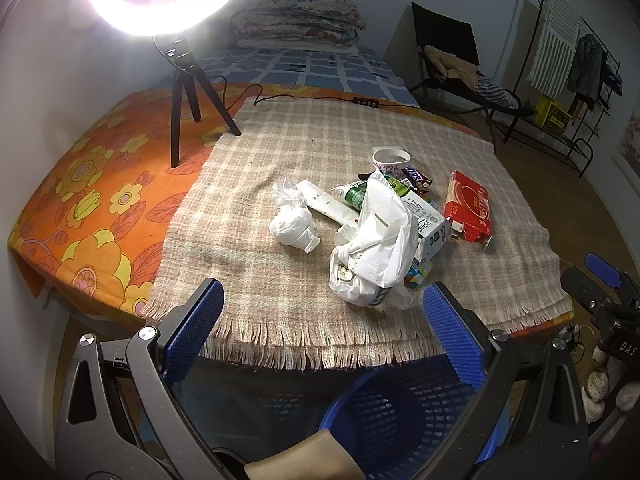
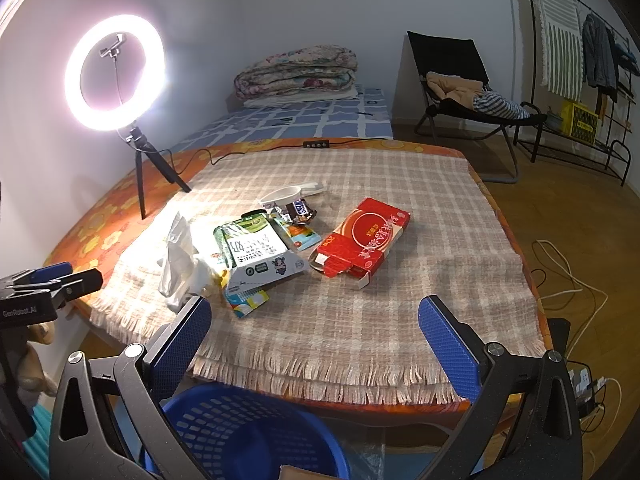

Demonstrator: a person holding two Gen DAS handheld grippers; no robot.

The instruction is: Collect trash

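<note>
Left wrist: my left gripper [image 1: 322, 332] spread wide, gripping nothing. Trash pile [image 1: 384, 232] on the plaid cloth [image 1: 280, 184], at 12 o'clock beyond my fingertips: crumpled white bag [image 1: 376, 248], tissue wad [image 1: 292, 228], milk carton [image 1: 430, 228], red box [image 1: 468, 212] at 1 o'clock. Blue basket [image 1: 400, 408] below, between my fingers.

Right wrist: my right gripper [image 2: 316, 336] released, empty. Red box [image 2: 362, 238] at 12, carton [image 2: 256, 256] at 11. "SNICKERS" wrapper [image 2: 300, 208] partly legible; other gripper reads "GenRobot.AI".
</note>
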